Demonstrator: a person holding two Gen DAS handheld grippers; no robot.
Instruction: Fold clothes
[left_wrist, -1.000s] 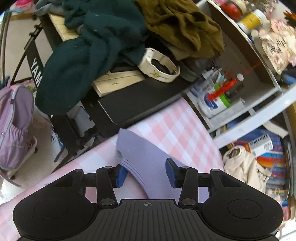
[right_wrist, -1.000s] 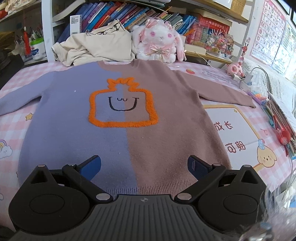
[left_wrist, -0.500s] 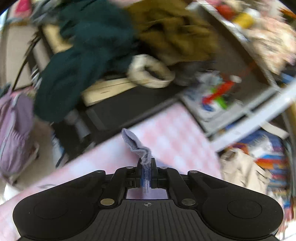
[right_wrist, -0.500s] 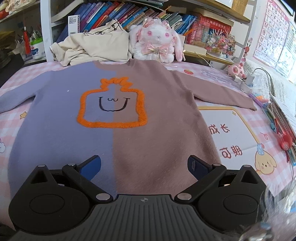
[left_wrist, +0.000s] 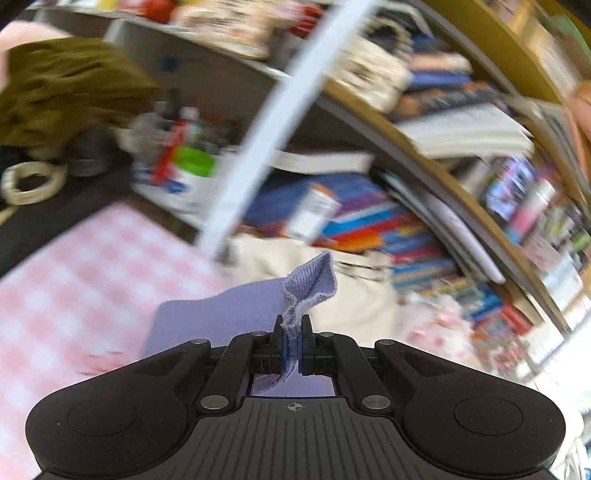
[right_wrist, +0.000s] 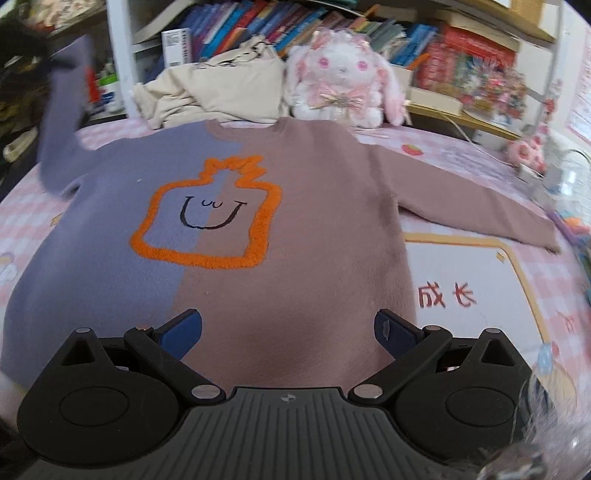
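I am pinching the purple sleeve cuff tight in my left gripper, lifted at the upper left of the right view. The sweater is lying flat mid-frame. My right gripper is hovering wide open, holding nothing. I should be laying the sleeve smoothly across the chest.

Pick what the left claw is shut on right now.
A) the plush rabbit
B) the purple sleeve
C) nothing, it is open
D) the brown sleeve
B: the left claw is shut on the cuff of the purple sleeve, which rises off the sweater in the right wrist view.
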